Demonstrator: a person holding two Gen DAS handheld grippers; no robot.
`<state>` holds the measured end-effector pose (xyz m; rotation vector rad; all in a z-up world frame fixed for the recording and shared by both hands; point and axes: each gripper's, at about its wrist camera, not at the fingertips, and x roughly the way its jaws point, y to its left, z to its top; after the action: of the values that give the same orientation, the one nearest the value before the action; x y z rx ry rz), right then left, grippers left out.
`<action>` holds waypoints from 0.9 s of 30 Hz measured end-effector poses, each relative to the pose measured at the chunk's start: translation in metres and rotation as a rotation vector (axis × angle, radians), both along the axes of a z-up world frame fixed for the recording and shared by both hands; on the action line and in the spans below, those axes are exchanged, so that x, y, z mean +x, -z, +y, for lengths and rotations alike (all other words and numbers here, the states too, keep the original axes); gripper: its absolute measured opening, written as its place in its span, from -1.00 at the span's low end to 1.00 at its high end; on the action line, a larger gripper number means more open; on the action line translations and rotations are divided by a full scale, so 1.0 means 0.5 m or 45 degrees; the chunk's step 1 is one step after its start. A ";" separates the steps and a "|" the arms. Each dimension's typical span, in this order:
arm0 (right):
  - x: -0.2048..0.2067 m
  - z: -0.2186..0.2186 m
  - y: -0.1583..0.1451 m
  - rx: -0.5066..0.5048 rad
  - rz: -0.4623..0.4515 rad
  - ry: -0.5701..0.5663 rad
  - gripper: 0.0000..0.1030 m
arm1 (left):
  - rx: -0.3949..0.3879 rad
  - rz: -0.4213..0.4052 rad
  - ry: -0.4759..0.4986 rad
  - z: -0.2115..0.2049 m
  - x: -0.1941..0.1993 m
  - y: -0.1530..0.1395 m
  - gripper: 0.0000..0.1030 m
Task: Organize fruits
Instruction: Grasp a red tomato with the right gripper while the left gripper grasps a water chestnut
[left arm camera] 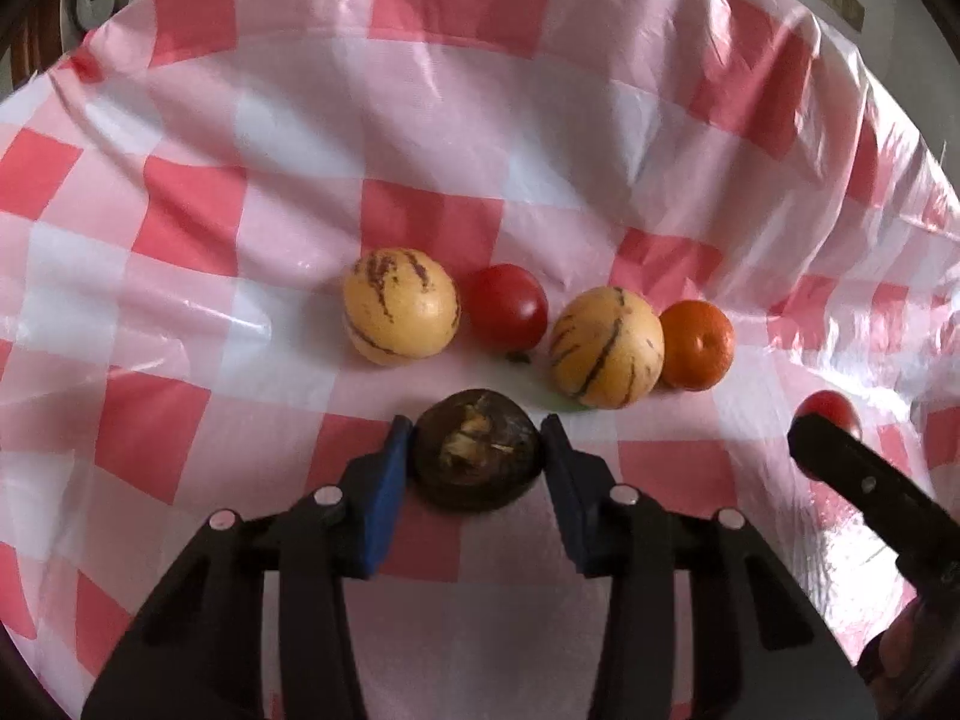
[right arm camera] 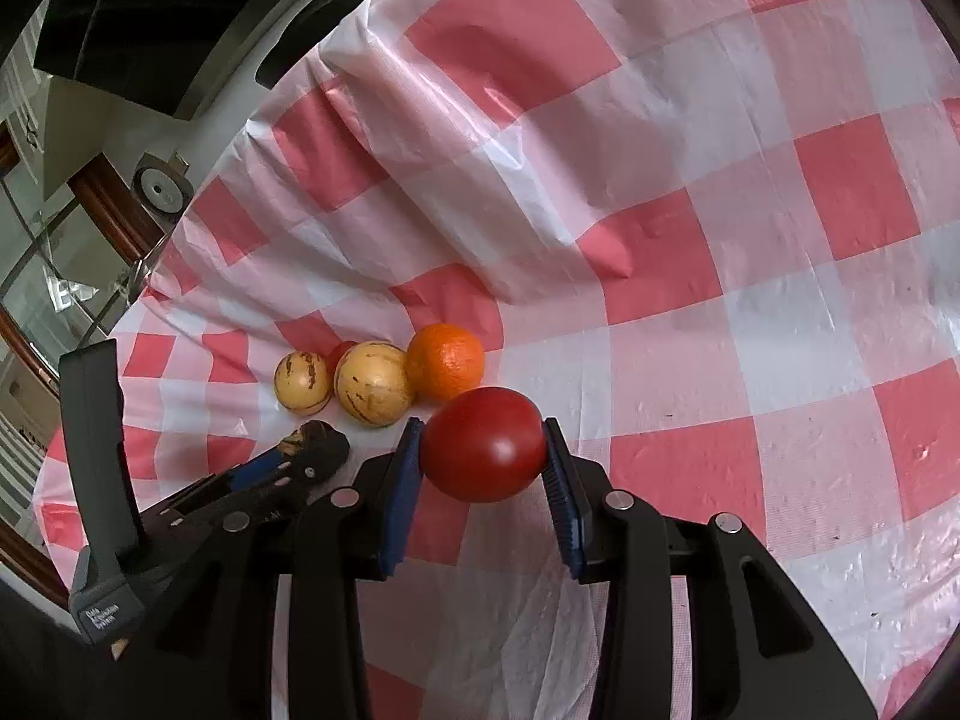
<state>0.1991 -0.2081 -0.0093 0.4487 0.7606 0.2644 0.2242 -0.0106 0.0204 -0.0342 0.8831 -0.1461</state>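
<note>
We have the left gripper (left arm camera: pixel 477 450) clamped on a dark brown, round, rough-skinned fruit (left arm camera: pixel 477 459), its blue pads (left arm camera: pixel 384 492) pressed to the two flanks, and the right gripper (right arm camera: pixel 483 447) clenched across the middle of a glossy red tomato (right arm camera: pixel 483 444); both fruits sit low over the pink-and-white checked plastic tablecloth (left arm camera: pixel 240 180), just in front of a row of four: a pale yellow striped melon-like fruit (left arm camera: pixel 399 306), a second small red tomato (left arm camera: pixel 507 306), another yellow striped fruit (left arm camera: pixel 606 348) and an orange mandarin (left arm camera: pixel 696 345), each touching or nearly touching its neighbour. We judge the tomato to be the delicate one: smooth, slippery and soft enough to bruise, so we would hold it at its widest girth with only a light squeeze. The brown fruit looks firmer and grippier, with a pale scar on top, and should tolerate more pressure. All are round and apt to roll on the slick, wrinkled sheet, so we would set them down gently against a neighbour
</note>
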 end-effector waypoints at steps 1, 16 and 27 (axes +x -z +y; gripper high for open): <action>-0.001 0.001 -0.001 -0.002 -0.002 0.000 -0.25 | -0.014 -0.002 -0.001 0.005 -0.001 -0.002 -0.15; 0.004 -0.009 0.002 0.032 -0.017 -0.001 -0.25 | -0.193 -0.137 -0.143 0.089 -0.033 -0.021 -0.15; -0.020 -0.037 -0.006 0.090 -0.062 0.079 -0.25 | -0.256 -0.210 -0.250 0.134 -0.196 -0.040 -0.15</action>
<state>0.1894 -0.2268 -0.0063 0.5303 0.6900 0.2441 0.1260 0.0566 0.0402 -0.2914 0.6934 -0.0528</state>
